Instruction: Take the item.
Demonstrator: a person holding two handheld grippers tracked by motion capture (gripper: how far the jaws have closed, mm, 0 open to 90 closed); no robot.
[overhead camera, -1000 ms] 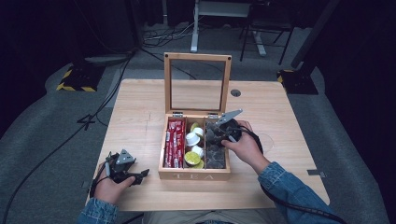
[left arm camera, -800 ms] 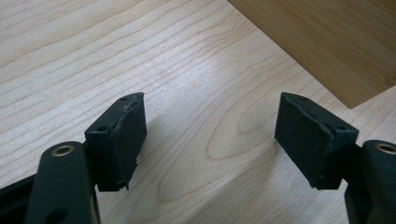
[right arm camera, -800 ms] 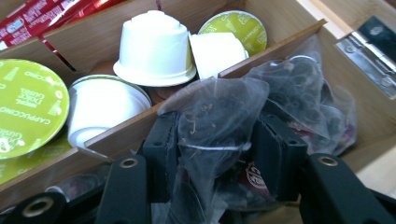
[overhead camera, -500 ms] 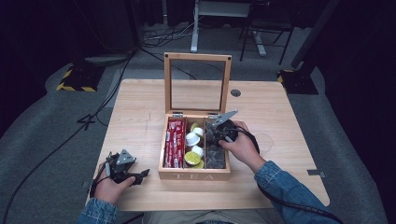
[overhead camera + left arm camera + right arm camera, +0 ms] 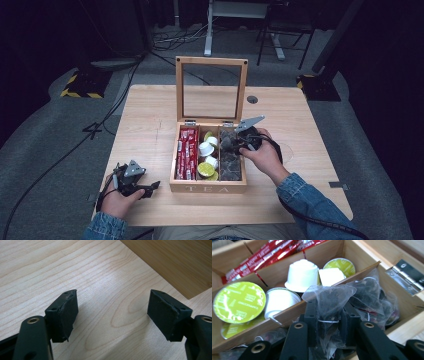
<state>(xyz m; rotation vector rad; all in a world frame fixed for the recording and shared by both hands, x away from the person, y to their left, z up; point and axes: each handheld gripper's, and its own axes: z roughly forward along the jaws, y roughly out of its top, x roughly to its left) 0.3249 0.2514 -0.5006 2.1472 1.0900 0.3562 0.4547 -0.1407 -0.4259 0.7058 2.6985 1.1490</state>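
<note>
A wooden tea box point(image 5: 207, 188) stands open mid-table with its glass lid point(image 5: 211, 90) upright. My right gripper point(image 5: 231, 145) reaches into its right compartment, among dark mesh tea bags point(image 5: 230, 165). Its jaws have just been closing. In the right gripper view, the right gripper point(image 5: 329, 315) is shut on one pyramid tea bag point(image 5: 329, 296). Beside it lie green and white capsules point(image 5: 238, 301) and red stick packets point(image 5: 259, 260). My left gripper point(image 5: 152, 187) rests on the table left of the box, and the left gripper point(image 5: 112, 310) is open with bare wood between its pads.
The capsules point(image 5: 206, 150) fill the middle compartment and the red sticks point(image 5: 186, 152) the left one. A cable hole point(image 5: 252, 99) sits at the table's back right. Floor cables and chair legs lie beyond the table.
The right hand has shifted slightly over the box's right compartment. The left hand has kept still.
</note>
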